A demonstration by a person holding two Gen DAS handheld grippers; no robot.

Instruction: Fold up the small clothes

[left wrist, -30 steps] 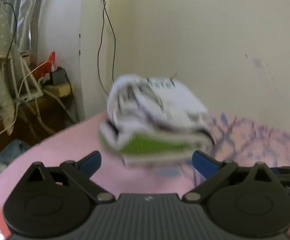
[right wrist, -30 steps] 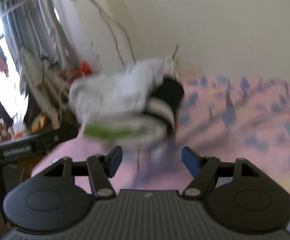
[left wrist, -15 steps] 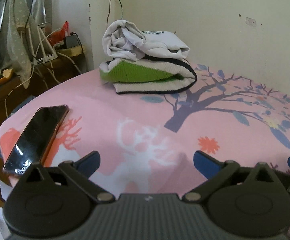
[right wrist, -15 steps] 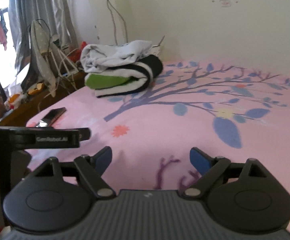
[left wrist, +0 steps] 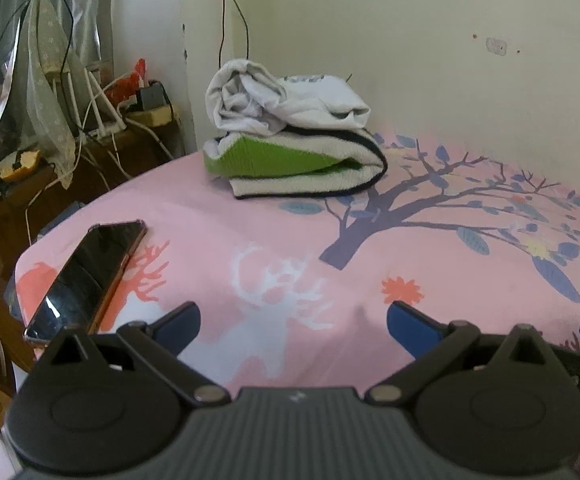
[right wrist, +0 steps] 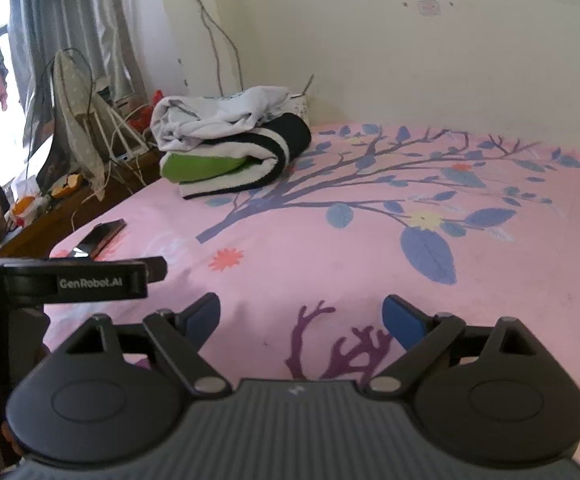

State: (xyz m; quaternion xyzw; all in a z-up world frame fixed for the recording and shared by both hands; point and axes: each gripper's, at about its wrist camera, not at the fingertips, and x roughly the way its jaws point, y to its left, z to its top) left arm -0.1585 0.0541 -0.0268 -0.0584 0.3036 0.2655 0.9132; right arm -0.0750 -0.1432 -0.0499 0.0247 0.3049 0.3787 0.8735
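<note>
A pile of folded clothes sits at the far corner of the bed by the wall. A white garment [left wrist: 286, 100] [right wrist: 218, 116] lies on top of a folded white, green and black garment [left wrist: 297, 164] [right wrist: 234, 164]. My left gripper [left wrist: 293, 320] is open and empty, low over the near part of the pink bedsheet [left wrist: 290, 240], well short of the pile. My right gripper [right wrist: 301, 316] is open and empty over the sheet [right wrist: 369, 248], also far from the pile. The left gripper's body [right wrist: 74, 280] shows at the left of the right wrist view.
A black phone [left wrist: 86, 276] [right wrist: 98, 236] lies on the bed's near left corner. Left of the bed, a wooden side table [left wrist: 18, 184] holds cables, a charger and a draped cloth. A cream wall [left wrist: 429, 60] runs behind the bed.
Both grippers have pulled back from the clothes pile, which was close in front of them a second ago. The pile now rests far off at the bed's corner.
</note>
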